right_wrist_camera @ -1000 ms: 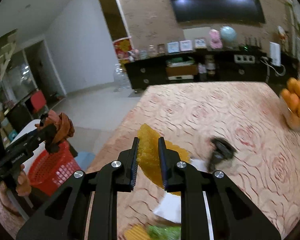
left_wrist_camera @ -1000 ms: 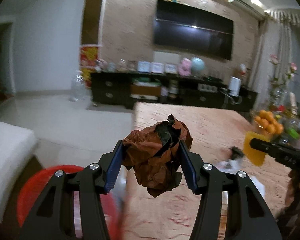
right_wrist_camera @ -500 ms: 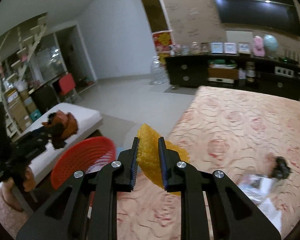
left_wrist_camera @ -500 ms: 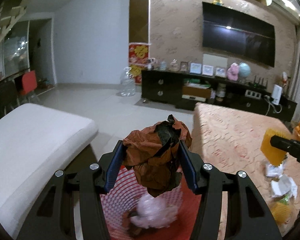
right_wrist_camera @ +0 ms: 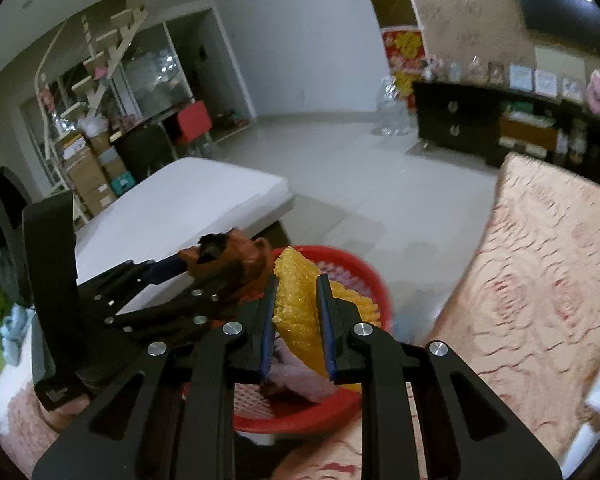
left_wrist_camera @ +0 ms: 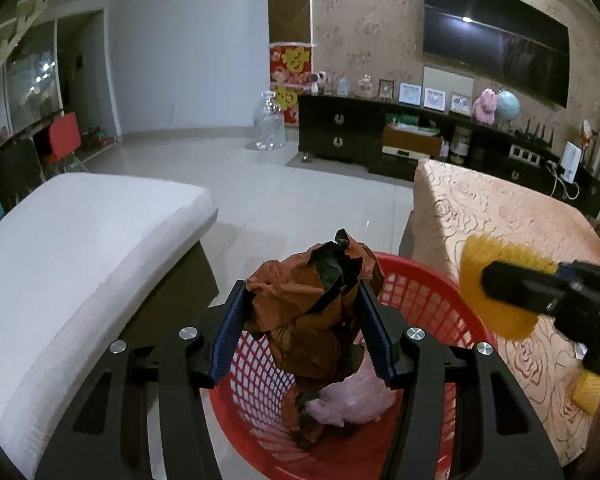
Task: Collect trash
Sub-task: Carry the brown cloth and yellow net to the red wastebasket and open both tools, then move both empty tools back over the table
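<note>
We hold both loads over the red basket [left_wrist_camera: 424, 292]: left gripper [left_wrist_camera: 306, 332] clamps crumpled brown paper [left_wrist_camera: 312, 320], right gripper [right_wrist_camera: 296, 320] pinches yellow wrap [right_wrist_camera: 296, 300] above its near rim; table edge [left_wrist_camera: 424, 216] just beside.

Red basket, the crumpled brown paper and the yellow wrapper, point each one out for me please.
red basket [left_wrist_camera: 420, 292]: left wrist view, mesh wall at the far rim.
crumpled brown paper [left_wrist_camera: 300, 320]: left wrist view, middle of the wad.
yellow wrapper [right_wrist_camera: 296, 300]: right wrist view, the part between the jaws.

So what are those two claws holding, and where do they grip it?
Left: crumpled brown paper, squeezed across its middle. Right: yellow bubble wrap, pinched near one edge.
</note>
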`<state>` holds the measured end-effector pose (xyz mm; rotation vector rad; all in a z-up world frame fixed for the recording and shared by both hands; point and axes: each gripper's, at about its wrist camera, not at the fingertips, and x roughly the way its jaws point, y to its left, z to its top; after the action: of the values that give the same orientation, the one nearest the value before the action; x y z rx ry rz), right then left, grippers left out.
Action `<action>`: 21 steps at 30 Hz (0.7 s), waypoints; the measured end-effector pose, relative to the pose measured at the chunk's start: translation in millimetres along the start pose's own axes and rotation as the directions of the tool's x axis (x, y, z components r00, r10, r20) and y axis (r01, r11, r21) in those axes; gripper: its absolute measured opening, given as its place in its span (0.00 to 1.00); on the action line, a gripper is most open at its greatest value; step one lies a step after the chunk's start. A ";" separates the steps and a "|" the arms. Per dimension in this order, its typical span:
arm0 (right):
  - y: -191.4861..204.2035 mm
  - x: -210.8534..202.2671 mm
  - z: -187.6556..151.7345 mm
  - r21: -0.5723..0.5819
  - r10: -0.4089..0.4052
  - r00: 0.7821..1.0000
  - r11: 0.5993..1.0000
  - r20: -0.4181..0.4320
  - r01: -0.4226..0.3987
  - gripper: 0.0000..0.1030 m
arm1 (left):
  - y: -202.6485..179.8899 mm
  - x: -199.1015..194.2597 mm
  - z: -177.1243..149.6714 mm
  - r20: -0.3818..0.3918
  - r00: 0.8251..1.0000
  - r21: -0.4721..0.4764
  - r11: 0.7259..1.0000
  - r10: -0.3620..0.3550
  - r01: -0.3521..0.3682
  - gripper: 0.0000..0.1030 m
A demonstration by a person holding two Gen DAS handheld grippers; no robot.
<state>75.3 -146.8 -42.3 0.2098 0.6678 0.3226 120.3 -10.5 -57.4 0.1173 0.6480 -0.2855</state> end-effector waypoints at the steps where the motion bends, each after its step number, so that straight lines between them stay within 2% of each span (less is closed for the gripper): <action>1: 0.7 4.9 -0.7 0.011 0.015 1.000 1.000 -0.017 -0.015 0.19 | 1.5 2.1 -0.9 -0.013 1.000 -0.001 1.000 0.000 0.000 0.52; 5: 4.7 13.9 -2.2 0.024 0.032 0.998 0.999 -0.053 -0.031 0.20 | 4.8 6.9 -1.4 -0.032 0.999 -0.004 1.000 0.001 -0.002 0.52; 7: 5.3 15.7 -2.1 0.043 0.048 0.997 0.998 -0.062 -0.045 0.21 | 5.0 7.4 -1.7 -0.033 0.999 -0.006 1.000 0.001 -0.002 0.56; 10: 3.2 17.8 -2.9 0.089 0.079 0.994 0.993 -0.073 -0.072 0.33 | 7.0 9.1 -0.4 -0.043 0.999 -0.023 1.000 -0.007 0.006 0.66; 12: 1.9 15.9 -1.7 0.113 0.089 0.993 0.990 -0.072 -0.080 0.45 | 8.6 8.1 0.1 -0.043 0.999 -0.034 0.999 -0.015 0.014 0.67; 17: -3.2 3.7 0.8 0.122 0.071 0.997 0.990 -0.043 -0.065 0.47 | 11.5 4.2 0.5 -0.037 0.999 -0.049 0.999 -0.007 0.005 0.74; 21: -10.8 -9.1 1.8 0.103 0.024 1.000 0.994 -0.019 -0.022 0.47 | 15.1 -1.6 2.7 -0.008 1.000 -0.071 0.997 -0.001 0.001 0.75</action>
<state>72.1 -160.3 -38.9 0.3127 0.7032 0.3132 125.2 3.7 -54.0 0.0501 0.6657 -0.2628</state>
